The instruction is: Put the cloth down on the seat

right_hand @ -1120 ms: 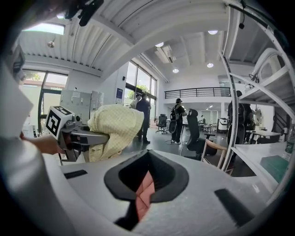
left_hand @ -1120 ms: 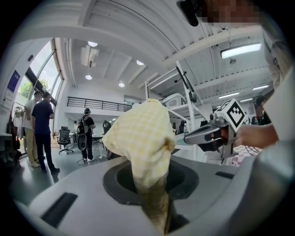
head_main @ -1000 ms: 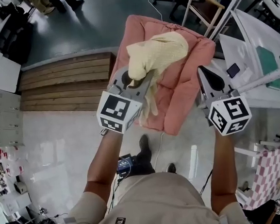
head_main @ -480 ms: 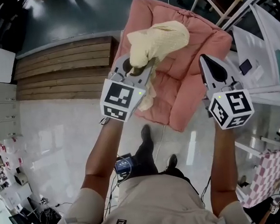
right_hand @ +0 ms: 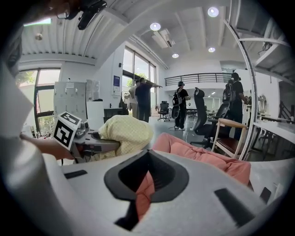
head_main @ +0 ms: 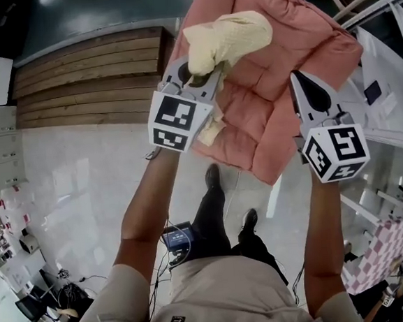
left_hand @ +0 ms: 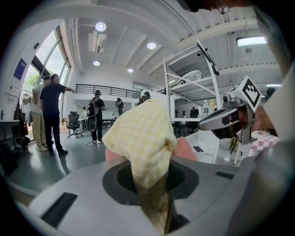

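Note:
A pale yellow checked cloth [head_main: 227, 38] is bunched in front of my left gripper [head_main: 204, 76], whose jaws are shut on a twisted fold of it [left_hand: 147, 184]. It lies against a pink padded cloth [head_main: 284, 58] that hangs above the floor. My right gripper [head_main: 305, 84] is at the pink cloth's right edge, and a pink fold [right_hand: 144, 189] is pinched between its jaws. In the right gripper view the yellow cloth [right_hand: 125, 131] sits left of the pink cloth [right_hand: 203, 156], with the left gripper [right_hand: 87, 144] beside it. No seat surface shows clearly.
A wooden platform [head_main: 89, 82] lies on the floor to the left. A wooden chair [right_hand: 230, 133] and a black office chair [right_hand: 200, 115] stand beyond the pink cloth. White shelving [left_hand: 193, 87] and a white table [head_main: 392, 98] are to the right. Several people [left_hand: 50, 110] stand farther off.
Both grippers and the two cloths have shifted up and slightly right in the head view. The person's feet have stepped forward. Both grips look the same.

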### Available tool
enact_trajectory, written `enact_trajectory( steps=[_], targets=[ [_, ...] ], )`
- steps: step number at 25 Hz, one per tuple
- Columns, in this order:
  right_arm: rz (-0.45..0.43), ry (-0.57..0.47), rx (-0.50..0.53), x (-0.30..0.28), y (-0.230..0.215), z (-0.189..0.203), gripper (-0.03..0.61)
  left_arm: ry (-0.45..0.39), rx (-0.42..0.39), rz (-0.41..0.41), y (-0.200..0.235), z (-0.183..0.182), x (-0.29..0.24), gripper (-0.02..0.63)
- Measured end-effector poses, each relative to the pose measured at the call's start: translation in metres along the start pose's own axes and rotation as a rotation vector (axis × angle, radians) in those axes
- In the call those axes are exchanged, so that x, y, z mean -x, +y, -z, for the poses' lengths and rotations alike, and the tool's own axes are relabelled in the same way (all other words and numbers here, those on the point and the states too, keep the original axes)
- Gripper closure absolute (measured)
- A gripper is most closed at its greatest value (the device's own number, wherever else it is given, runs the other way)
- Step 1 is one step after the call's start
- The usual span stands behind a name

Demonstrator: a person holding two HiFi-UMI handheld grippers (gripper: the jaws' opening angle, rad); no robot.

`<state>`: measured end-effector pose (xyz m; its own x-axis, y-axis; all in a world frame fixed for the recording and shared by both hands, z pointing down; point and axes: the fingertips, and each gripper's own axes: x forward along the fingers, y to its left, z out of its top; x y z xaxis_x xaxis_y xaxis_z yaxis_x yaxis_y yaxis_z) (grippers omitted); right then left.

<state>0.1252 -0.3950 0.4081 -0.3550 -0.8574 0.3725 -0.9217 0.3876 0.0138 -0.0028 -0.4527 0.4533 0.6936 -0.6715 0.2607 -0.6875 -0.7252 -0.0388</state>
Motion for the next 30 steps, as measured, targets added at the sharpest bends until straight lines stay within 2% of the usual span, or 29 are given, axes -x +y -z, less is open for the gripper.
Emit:
enact_trajectory(
  steps=[11, 16, 24, 30],
  targets=[
    [-0.051, 0.112, 0.003, -0.054, 0.016, 0.069, 0.584, 0.085, 0.080, -0.074, 0.053, 0.103, -0.028, 0.532],
    [-0.080, 0.162, -0.012, -0.071, 0.028, 0.106, 0.584, 0.167, 0.142, -0.097, 0.070, 0.154, -0.035, 0.532],
    [-0.100, 0.213, -0.025, -0.080, 0.030, 0.148, 0.584, 0.243, 0.160, -0.126, 0.079, 0.231, -0.050, 0.532],
    [-0.104, 0.231, -0.029, -0.085, 0.029, 0.167, 0.586, 0.296, 0.174, -0.151, 0.086, 0.268, -0.057, 0.528]
  ],
)
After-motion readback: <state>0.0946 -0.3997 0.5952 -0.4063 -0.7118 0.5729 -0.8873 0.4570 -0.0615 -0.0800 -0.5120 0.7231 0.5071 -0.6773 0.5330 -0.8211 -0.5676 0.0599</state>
